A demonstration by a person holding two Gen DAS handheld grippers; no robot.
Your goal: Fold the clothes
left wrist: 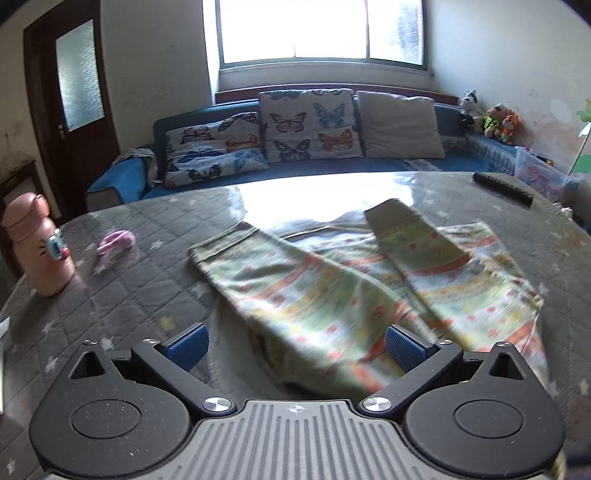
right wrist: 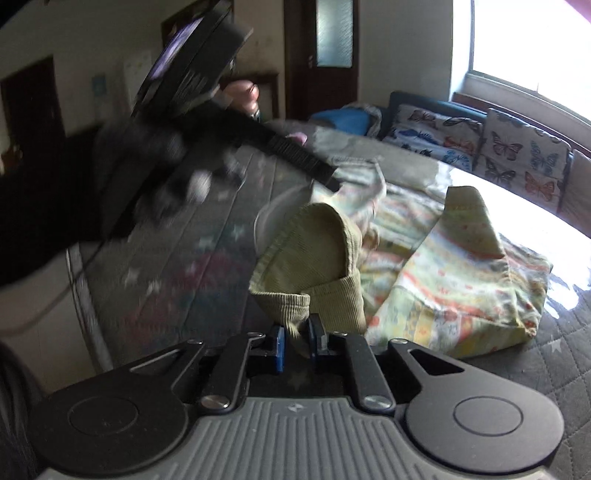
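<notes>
Your right gripper (right wrist: pixel 295 341) was clamped on the ribbed olive waistband (right wrist: pixel 314 258) of the patterned pants (left wrist: pixel 332 280). The cuff-like band sat pinched between the blue pads (right wrist: pixel 279 347), jaws nearly together, and the fabric rose in a hump just past the fingertips.

Your left gripper (left wrist: pixel 295 349) was released: jaws wide apart, blue pads (left wrist: pixel 188 347) clear of the cloth, nothing between them. It hung over the near edge of the pants, with one leg running under the gap. Whether the pad on the right of that view touched the fabric, I couldn't tell.

The pants lay on the grey quilted table cover (left wrist: pixel 129 295) with white stars, roughly centred, both legs angled away from you towards the sofa (left wrist: pixel 295 162). The far leg (left wrist: pixel 406 229) was folded over the body of the garment.

Relative to the pants, in the left wrist view:
- pink bottle (left wrist: pixel 37 243) well off to the left, upright, near the table edge
- small pink item (left wrist: pixel 116 240) between the bottle and the pants, too blurred to identify
- black remote (left wrist: pixel 502 188) beyond them on the right, apart from the cloth
- butterfly cushions (left wrist: pixel 310 125) behind, on the sofa under the window (left wrist: pixel 321 29)

In the right wrist view your left gripper showed as a blurred black shape above the pants, with a hand (right wrist: pixel 243 94) behind it.
</notes>
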